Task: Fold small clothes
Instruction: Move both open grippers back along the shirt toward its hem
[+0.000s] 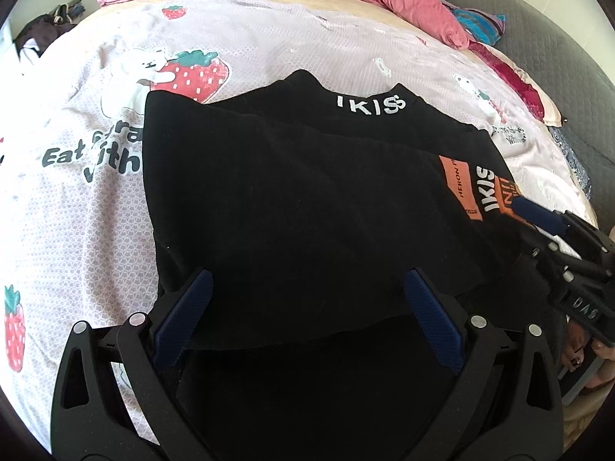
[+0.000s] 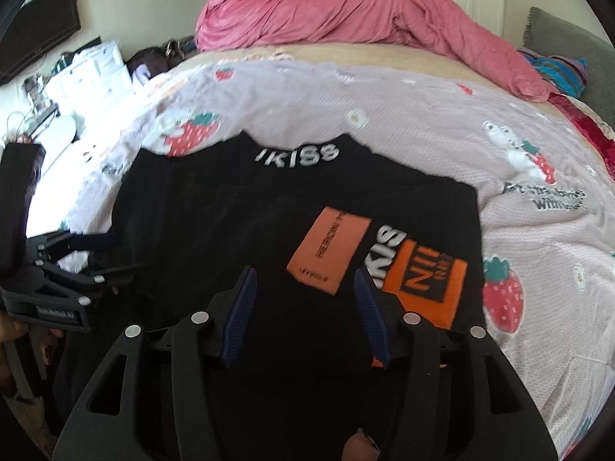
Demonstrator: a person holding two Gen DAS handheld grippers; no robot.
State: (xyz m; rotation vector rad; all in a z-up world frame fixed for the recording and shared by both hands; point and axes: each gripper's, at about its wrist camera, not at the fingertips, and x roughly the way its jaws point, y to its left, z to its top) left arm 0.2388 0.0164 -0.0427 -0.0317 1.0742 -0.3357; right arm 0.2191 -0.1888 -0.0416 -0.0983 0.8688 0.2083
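A small black garment (image 1: 292, 199) with white "IKISS" lettering and orange patches lies spread on the bed, its near part folded over. It also shows in the right wrist view (image 2: 238, 223). My left gripper (image 1: 307, 288) is open, its blue pads wide apart just above the garment's near edge. My right gripper (image 2: 303, 280) is open over the near edge by the orange patches (image 2: 330, 253). The right gripper also shows at the right edge of the left wrist view (image 1: 538, 215). The left gripper shows at the left of the right wrist view (image 2: 96, 246).
The bed has a lilac strawberry-print sheet (image 1: 269, 38). A bunched pink blanket (image 2: 346, 11) lies at the far side. A grey headboard cushion (image 1: 557, 57) and striped cloth are at the right. A white desk with clutter (image 2: 77, 77) stands left of the bed.
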